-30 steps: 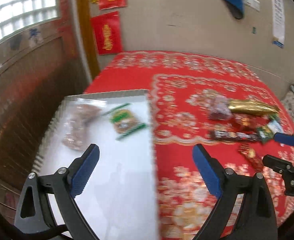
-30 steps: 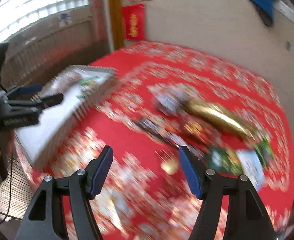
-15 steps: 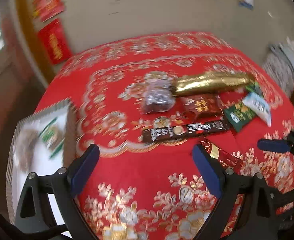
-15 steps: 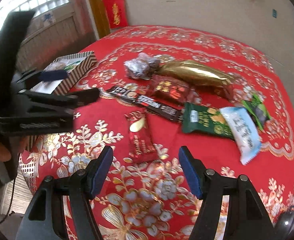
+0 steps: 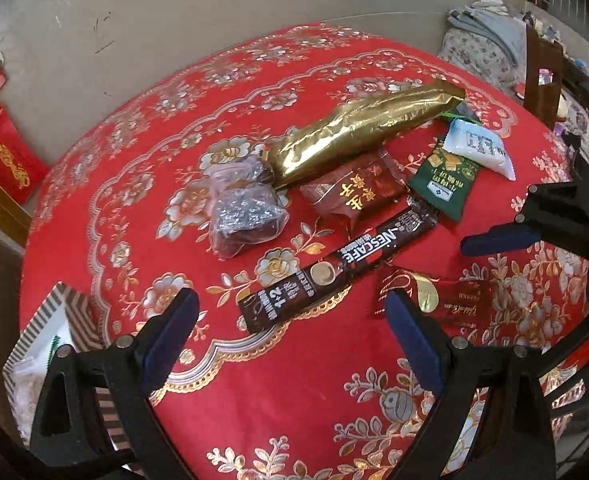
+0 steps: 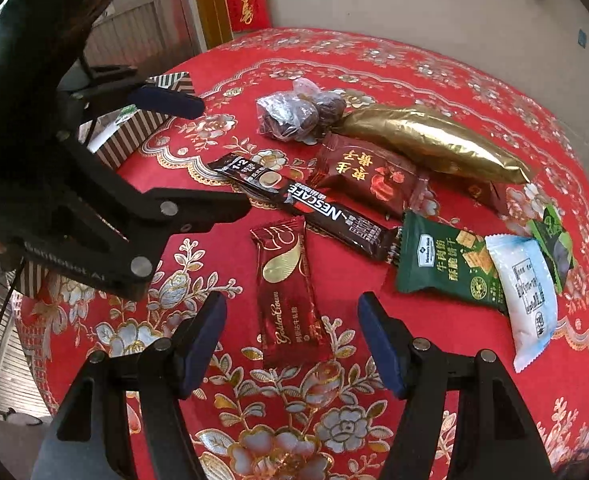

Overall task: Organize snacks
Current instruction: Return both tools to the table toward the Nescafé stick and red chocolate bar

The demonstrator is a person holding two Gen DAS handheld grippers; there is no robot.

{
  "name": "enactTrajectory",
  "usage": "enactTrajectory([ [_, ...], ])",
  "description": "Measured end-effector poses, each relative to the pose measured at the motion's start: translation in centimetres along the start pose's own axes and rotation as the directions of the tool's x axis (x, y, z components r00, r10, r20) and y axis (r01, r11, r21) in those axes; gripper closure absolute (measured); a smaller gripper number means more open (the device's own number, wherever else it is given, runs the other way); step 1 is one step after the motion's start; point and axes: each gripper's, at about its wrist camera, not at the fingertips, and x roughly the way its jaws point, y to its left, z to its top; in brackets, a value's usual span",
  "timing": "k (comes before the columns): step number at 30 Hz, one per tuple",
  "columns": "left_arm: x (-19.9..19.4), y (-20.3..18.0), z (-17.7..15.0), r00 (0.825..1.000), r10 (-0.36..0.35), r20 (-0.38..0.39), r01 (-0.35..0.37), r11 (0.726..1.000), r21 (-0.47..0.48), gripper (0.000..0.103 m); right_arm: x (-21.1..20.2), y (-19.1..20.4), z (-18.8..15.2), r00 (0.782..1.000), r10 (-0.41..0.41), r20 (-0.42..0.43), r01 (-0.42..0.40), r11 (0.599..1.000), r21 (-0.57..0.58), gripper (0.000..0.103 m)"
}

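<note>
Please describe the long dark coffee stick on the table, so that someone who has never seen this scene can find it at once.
On the red floral tablecloth, find the big gold foil bag and the dark red packet beside it. Just in front of these lies the coffee stick, set diagonally. It is the only long, narrow, black-brown sachet, and it bears white "NESCAFE" lettering.

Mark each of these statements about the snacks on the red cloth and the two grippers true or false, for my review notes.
1. The right gripper is clamped on the red chocolate bar. False: its jaws stand open, the bar lying between them on the cloth.
2. The coffee stick lies flat on the tablecloth. True.
3. The gold packet is inside the striped box. False: it lies on the cloth.
4. The white packet overlaps the green cracker packet. True.
5. The left gripper holds nothing. True.
</note>
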Motion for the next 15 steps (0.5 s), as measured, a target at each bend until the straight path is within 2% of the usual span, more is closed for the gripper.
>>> enactTrajectory([
  [4, 0.7, -0.3, 0.4, 1.0, 0.005, 0.004, -0.005, 1.0, 0.009, 0.009, 0.7, 0.0, 0.5, 1.0, 0.001, -0.02, -0.001, 1.0, -0.007, 0.035],
  [10, 1.6, -0.6, 0.7, 1.0, -0.031, -0.005, 0.031, 0.999, 0.03, 0.009, 1.0, 0.2, 0.9, 0.999, 0.014, -0.031, -0.015, 1.0, -0.024, 0.037],
  [13, 1.6, -0.5, 0.8, 0.998, -0.057, -0.006, 0.057, 0.998, 0.037, 0.009, 1.1, 0.3, 1.2, 0.999, -0.006, -0.035, 0.004, 0.998, -0.056, 0.052],
  [15, 1.6, -0.4, 0.9, 0.998, -0.059, -0.009, 0.059, 0.997, 0.04, 0.009, 1.1, 0.0, 1.4, 0.999, -0.007, -0.039, 0.005, 0.999, -0.054, 0.071],
])
